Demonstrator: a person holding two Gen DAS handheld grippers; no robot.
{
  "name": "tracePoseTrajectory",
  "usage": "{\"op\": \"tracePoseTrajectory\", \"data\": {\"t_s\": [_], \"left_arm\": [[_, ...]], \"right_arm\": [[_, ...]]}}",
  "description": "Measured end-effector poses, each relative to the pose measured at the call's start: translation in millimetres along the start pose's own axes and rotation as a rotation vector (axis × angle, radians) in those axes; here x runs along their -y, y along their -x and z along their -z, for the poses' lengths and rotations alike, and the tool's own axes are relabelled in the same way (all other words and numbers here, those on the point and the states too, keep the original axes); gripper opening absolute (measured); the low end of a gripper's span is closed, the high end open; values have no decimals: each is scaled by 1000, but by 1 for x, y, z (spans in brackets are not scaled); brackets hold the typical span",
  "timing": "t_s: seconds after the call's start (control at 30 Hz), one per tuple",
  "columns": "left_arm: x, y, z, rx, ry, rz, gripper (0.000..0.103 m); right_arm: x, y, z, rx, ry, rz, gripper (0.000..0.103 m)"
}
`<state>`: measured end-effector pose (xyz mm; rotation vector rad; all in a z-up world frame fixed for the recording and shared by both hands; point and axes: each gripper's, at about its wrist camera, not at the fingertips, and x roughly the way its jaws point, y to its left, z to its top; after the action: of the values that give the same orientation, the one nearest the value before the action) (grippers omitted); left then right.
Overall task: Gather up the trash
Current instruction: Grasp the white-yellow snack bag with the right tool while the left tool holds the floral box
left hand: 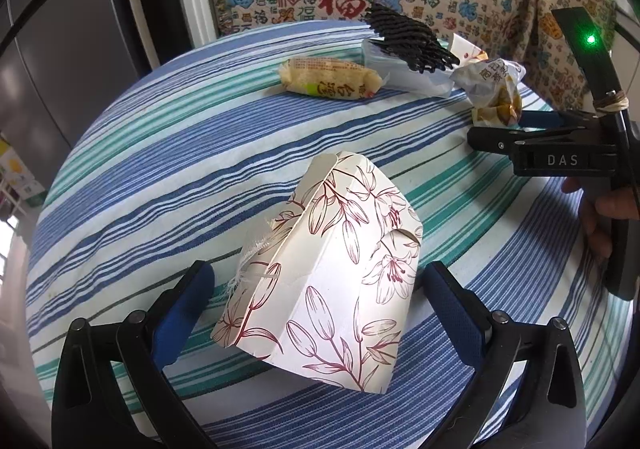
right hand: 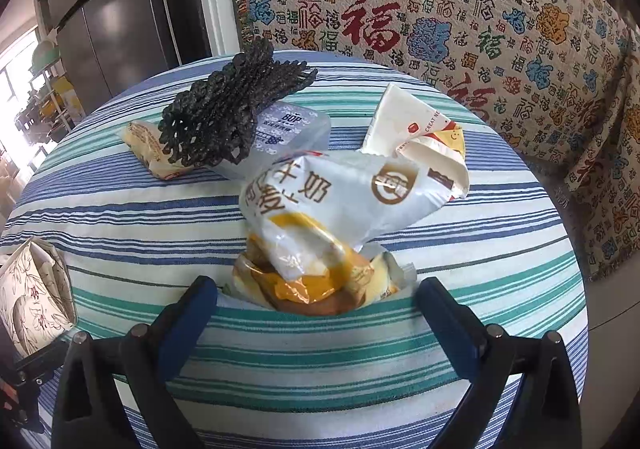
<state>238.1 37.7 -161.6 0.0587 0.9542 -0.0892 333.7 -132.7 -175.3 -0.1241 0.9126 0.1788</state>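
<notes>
Left wrist view: left tongs (left hand: 316, 301) apart, straddling floral paper box (left hand: 332, 277) at lower centre. Right tongs (right hand: 316, 305) apart before crumpled wrappers (right hand: 340, 209) mid-frame. Nothing collected; all trash remains on striped desk (left hand: 160, 153).

The tabletop (left hand: 160, 169) is covered in blue, teal and white stripes. The paper box (left hand: 332, 249) is printed white with dark red lily outlines. A white wrapper (right hand: 340, 205) is marked in brown and yellow. The mesh (right hand: 228, 117) is black. The hanging cloth (right hand: 440, 9) is patterned with red, blue, green and orange characters.
</notes>
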Motion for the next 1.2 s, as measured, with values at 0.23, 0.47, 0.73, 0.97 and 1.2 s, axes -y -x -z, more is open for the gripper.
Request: {"op": "tracePoseTrajectory", "data": {"t_s": [0.23, 0.47, 0.73, 0.97, 1.2], "left_arm": [[0, 0, 0, 0, -1, 0, 103], [0, 0, 0, 0, -1, 1, 103], [-4, 0, 0, 1, 25, -16, 103], [-23, -3, -5, 1, 150, -101, 103], [-24, -4, -5, -1, 167, -117, 103]], "right_arm": [[0, -1, -1, -3, 3, -4, 99], [-6, 9, -1, 31, 32, -41, 62], [-11, 29, 15, 3, 95, -86, 31], [-2, 56, 45, -45, 145, -167, 6], [3, 71, 65, -40, 182, -141, 74]]}}
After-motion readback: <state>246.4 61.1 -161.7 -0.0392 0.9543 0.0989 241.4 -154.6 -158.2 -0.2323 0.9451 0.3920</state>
